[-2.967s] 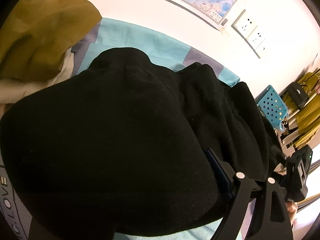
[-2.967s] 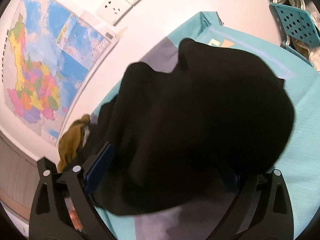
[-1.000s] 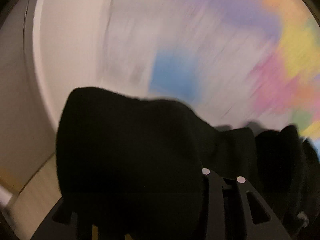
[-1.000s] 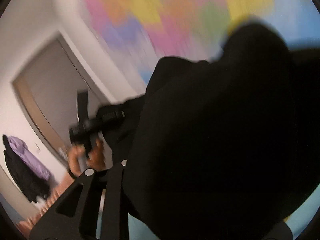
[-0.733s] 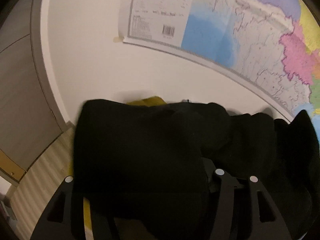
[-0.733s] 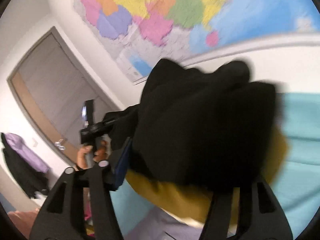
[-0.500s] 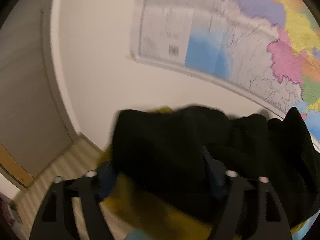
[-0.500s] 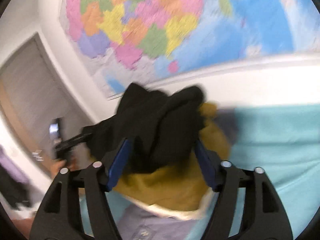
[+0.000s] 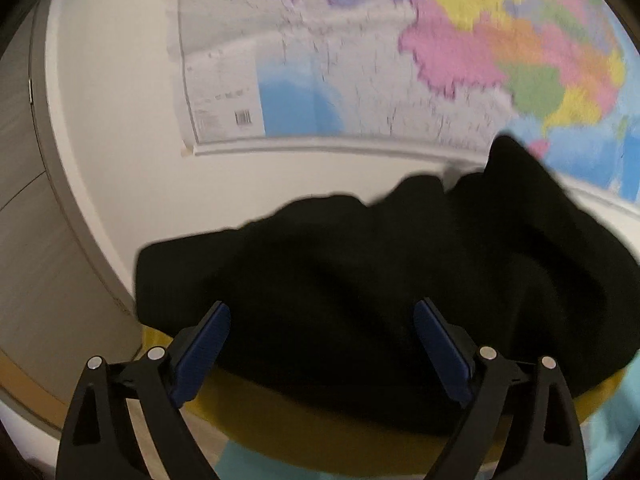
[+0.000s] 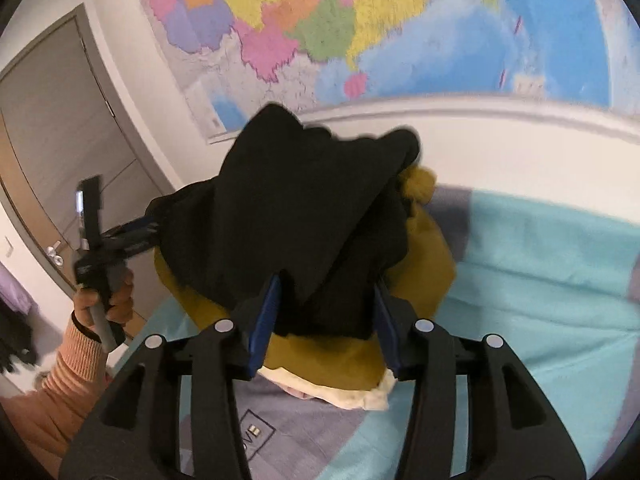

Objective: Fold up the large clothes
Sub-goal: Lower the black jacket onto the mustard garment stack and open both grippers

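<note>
Black garment (image 9: 360,280) lies between left gripper's (image 9: 320,344) spread pads.

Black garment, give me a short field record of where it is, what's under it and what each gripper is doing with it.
garment: black garment, bundled, not flat
rests on: mustard garment, itself over a cream cloth
surface: teal and grey bedsheet
left gripper: jaws wide after just opening, fabric between them, pads clear of it
right gripper: jaws just closing in, blue pads at the bundle's sides; contact unclear
backdrop: wall map
</note>
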`<state>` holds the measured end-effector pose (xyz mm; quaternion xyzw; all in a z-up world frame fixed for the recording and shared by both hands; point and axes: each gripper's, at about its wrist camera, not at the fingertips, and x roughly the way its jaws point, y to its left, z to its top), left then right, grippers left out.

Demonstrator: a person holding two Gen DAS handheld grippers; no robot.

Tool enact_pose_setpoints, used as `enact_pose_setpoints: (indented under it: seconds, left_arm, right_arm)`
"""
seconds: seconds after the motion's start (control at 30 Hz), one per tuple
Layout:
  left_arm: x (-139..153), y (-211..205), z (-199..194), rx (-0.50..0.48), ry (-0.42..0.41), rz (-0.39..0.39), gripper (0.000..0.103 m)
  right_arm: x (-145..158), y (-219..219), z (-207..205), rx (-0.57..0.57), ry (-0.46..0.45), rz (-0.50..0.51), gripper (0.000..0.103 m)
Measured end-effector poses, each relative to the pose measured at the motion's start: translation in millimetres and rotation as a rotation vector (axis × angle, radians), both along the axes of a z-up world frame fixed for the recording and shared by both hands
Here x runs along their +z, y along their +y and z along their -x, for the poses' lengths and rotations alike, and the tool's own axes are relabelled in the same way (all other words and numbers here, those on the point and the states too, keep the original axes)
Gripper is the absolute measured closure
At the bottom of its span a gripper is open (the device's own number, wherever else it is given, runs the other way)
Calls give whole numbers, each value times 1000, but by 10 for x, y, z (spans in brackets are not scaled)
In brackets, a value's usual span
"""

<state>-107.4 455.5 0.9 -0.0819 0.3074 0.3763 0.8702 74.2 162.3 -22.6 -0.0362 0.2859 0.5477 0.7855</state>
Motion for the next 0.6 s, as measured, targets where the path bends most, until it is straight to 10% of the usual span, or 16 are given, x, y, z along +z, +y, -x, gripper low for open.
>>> enact_pose_setpoints:
  seconds: [0.3,0.6]
  left_arm:
    - [143,-229,98,10,-54,-15,7]
    - [85,-636,-37,-44,-46,-43,7]
  right_arm:
    - [323,97,387,43,-228,-66,41]
    - [-76,485,159,46,-143,58,40]
